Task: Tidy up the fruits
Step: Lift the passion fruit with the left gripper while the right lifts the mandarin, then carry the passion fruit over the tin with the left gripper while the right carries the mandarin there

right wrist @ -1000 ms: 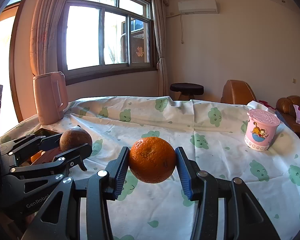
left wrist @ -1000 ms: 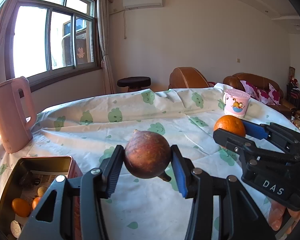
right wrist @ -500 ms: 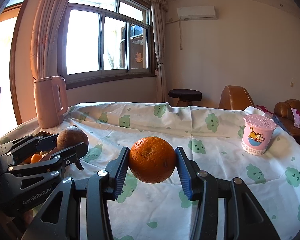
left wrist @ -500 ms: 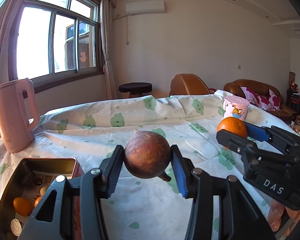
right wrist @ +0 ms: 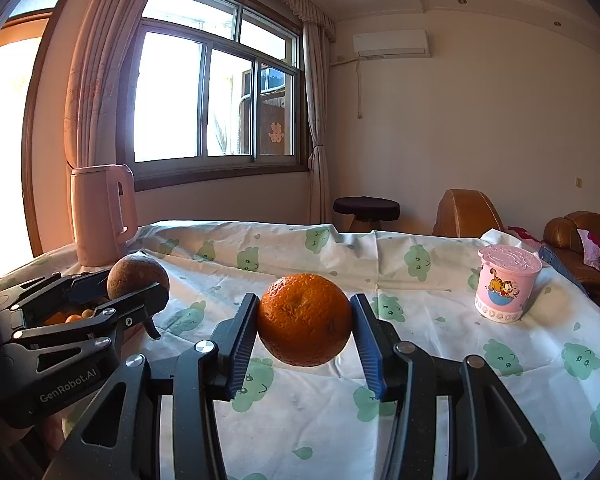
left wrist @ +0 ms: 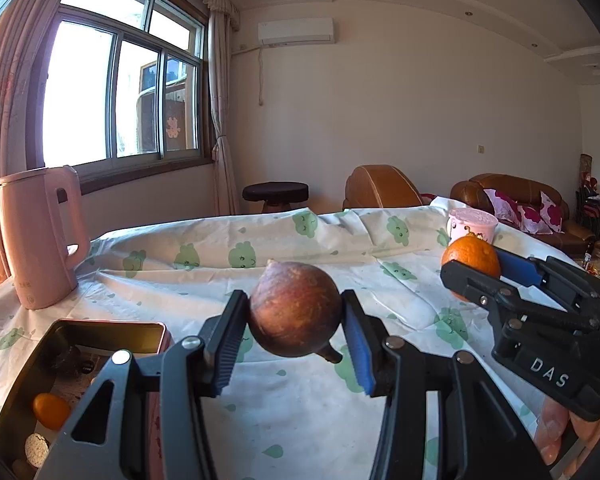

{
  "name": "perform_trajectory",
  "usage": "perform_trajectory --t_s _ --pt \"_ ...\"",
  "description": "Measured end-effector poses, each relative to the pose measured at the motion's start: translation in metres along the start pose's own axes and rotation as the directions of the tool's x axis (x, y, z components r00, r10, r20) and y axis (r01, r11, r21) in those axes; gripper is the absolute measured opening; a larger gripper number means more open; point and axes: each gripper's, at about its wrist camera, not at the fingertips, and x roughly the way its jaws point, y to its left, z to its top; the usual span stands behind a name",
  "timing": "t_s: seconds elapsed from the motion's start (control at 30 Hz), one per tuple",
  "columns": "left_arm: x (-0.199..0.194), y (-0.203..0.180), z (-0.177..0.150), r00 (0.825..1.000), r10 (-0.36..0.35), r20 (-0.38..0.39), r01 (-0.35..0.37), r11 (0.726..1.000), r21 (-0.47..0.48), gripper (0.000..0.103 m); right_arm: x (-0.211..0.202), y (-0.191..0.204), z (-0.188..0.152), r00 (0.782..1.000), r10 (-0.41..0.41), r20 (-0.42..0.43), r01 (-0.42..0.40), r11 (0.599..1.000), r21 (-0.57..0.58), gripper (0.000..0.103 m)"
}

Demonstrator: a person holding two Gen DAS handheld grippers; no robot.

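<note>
While both tools are raised above the table (left wrist: 380, 264), each carries one fruit. My left tool (left wrist: 296, 334) is clamped on a brown round fruit (left wrist: 295, 308), its two pads pressing the fruit's left and right sides; a short dark stem projects from the fruit's lower right. The fruit hangs clear of the cloth. My right tool (right wrist: 305, 330) is clamped on an orange (right wrist: 305, 319) in the same manner, pads against both flanks, and the orange is likewise off the cloth.

From the left wrist view, the right tool appears at the right edge with the orange at its tip, in front of a pink lidded cup (left wrist: 471, 225). From the right wrist view, the left tool appears at the left edge with the brown fruit at its tip.

An open tin box (left wrist: 112, 325) rests on the table at the lower left, beside and below the left tool. Inside it I note a small orange fruit (left wrist: 51, 411), a pale round item and some dark items that I cannot identify. A pink kettle (left wrist: 40, 236) stands upright beyond the box, near the table's far left corner. The pink lidded cup stands upright toward the table's right side, well apart from the box. A white tablecloth (right wrist: 440, 360) with green figures covers the table, creased along the far edge.
</note>
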Motion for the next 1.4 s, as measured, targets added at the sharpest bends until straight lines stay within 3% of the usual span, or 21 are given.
perform_trajectory --t_s 0.73,1.4 --pt "-0.015 0.011 -0.006 1.000 -0.001 -0.009 0.001 1.000 -0.028 0.049 -0.010 0.008 -0.002 1.000 -0.013 0.005 0.013 1.000 0.002 0.049" --pt "-0.047 0.048 -0.021 0.998 0.025 -0.051 -0.029 0.997 -0.074 0.049 -0.012 0.064 -0.002 0.993 0.114 -0.021 -0.115 0.993 -0.029 0.049"
